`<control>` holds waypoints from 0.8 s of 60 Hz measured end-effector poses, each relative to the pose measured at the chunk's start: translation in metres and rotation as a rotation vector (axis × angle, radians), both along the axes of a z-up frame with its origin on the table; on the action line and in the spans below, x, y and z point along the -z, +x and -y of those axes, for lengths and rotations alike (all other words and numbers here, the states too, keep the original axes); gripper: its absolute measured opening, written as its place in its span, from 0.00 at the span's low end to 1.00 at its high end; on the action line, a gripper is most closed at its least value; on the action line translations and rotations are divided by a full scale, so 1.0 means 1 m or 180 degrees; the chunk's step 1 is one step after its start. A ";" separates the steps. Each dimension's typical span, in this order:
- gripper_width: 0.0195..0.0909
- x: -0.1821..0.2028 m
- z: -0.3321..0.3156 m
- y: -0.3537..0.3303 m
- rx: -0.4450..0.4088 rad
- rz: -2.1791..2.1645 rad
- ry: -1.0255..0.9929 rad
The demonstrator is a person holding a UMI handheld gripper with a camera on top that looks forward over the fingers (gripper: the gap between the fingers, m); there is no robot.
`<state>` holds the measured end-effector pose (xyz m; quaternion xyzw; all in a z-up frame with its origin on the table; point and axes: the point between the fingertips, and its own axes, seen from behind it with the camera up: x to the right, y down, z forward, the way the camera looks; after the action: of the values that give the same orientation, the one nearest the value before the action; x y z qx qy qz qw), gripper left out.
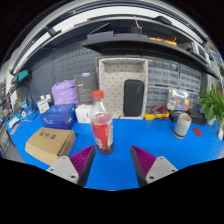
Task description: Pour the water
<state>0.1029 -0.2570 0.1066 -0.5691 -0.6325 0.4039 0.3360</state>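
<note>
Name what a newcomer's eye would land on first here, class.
A clear bottle with a red cap and red label stands on the blue table, just ahead of the open gripper. A cardboard box lies beside it, and a white cabinet with a dark door stands beyond.

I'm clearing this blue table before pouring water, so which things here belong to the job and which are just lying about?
For the job:
clear plastic bottle with red cap and red label, just ahead of the open hand-held gripper
grey metal cup

Lying about:
brown cardboard box
dark blue pouch
green potted plant
</note>
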 end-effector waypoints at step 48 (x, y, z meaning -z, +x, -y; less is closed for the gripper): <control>0.33 0.030 0.053 -0.130 -0.0024 -0.0781 0.0131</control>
<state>-0.0275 -0.3102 0.0765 -0.5061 -0.5969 0.4587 0.4210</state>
